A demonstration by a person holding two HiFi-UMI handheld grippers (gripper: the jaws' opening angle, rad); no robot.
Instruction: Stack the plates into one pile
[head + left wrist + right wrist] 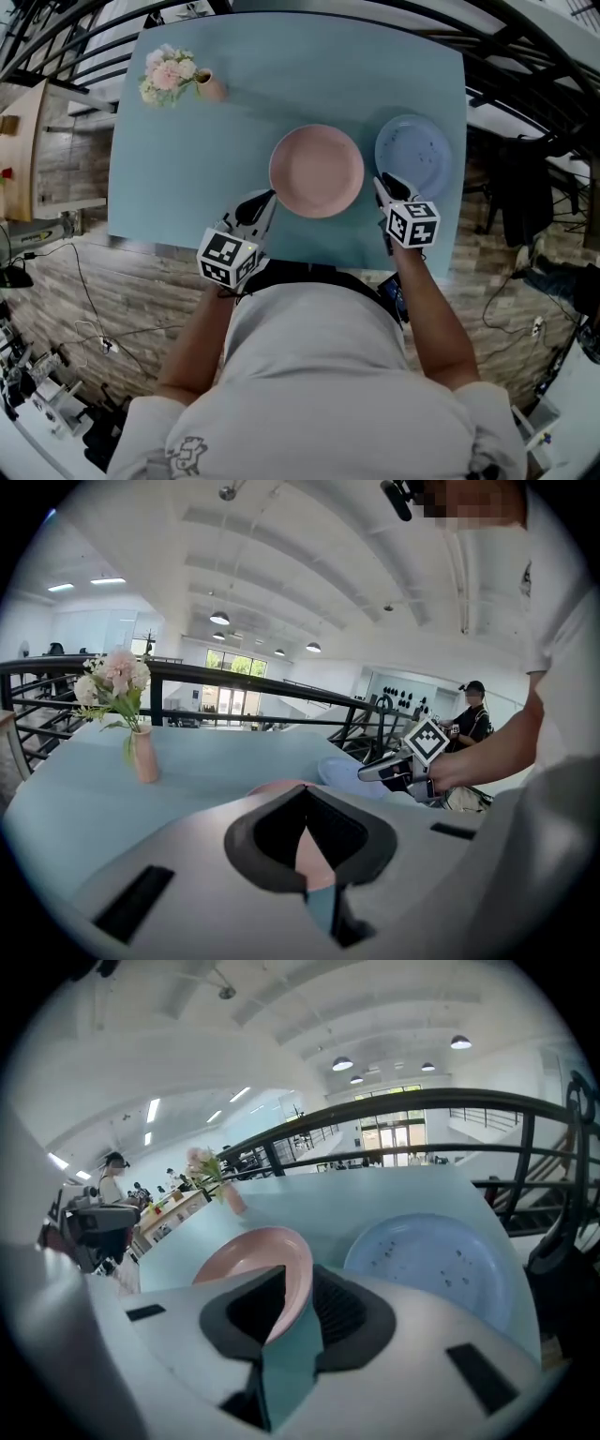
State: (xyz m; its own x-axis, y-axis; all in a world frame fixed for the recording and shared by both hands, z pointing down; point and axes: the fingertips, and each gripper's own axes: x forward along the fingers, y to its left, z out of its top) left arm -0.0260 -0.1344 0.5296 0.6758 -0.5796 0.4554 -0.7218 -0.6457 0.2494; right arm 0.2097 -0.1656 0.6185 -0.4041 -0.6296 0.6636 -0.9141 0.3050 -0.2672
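Plates are not yet stacked: the pink plate (317,171) lies mid-table and the blue plate (413,152) lies just beside it to the right, both flat on the table (281,66) with a thin strip of tabletop between them. A vase (211,89) of flowers stands well apart at the far left corner.

The left gripper (265,204) hangs at the pink plate's near-left rim. Its jaws stand a little apart, and only a sliver of pink and of tabletop shows through the gap – nothing is clamped. The right gripper (382,187) sits at the near edge of the gap between the two plates, jaws apart and holding nothing. Its own view looks past them at the pink rim on the left and the blue plate on the right.

By my reading this is the approach, before any lift. The next move calls for one gripper to slide a jaw under a rim and close on it – the pink rim looks nearest to both – then raise that plate level and set it down centred on the other. A one-sided grip on the rim could let the plate tip, so the second gripper may need to steady it.
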